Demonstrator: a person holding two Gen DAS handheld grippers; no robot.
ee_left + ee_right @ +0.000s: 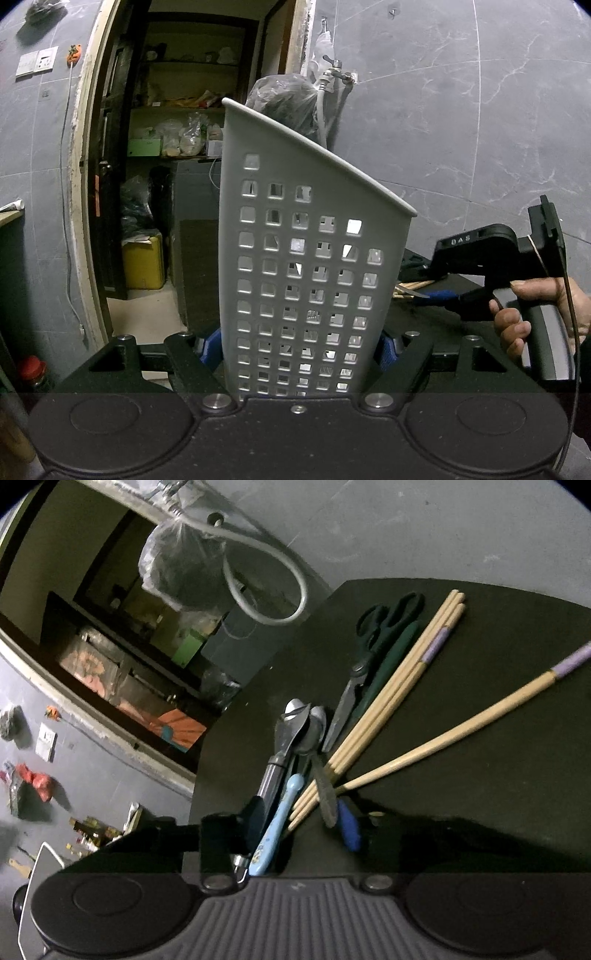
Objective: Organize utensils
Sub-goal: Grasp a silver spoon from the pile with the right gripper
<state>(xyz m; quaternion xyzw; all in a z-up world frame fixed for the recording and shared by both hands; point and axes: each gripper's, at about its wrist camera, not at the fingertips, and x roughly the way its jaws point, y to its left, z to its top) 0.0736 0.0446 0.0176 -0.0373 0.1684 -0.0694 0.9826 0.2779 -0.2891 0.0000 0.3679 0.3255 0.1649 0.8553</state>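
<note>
My left gripper (301,350) is shut on a grey perforated utensil holder (306,258) and holds it upright, tilted a little. In the right wrist view a pile of utensils lies on the dark table (461,794): metal spoons (310,727), a light blue handled utensil (277,830), black scissors (373,657), a green handle (391,661) and several wooden chopsticks (395,686). My right gripper (301,830) hangs over the near end of the pile with its jaws apart around the blue handle and a spoon handle. It also shows in the left wrist view (491,258), at the right.
A doorway with cluttered shelves (177,140) lies behind the holder. A tap with a hose (332,81) and a plastic bag (177,565) hang on the grey marble wall. A yellow can (144,262) stands on the floor.
</note>
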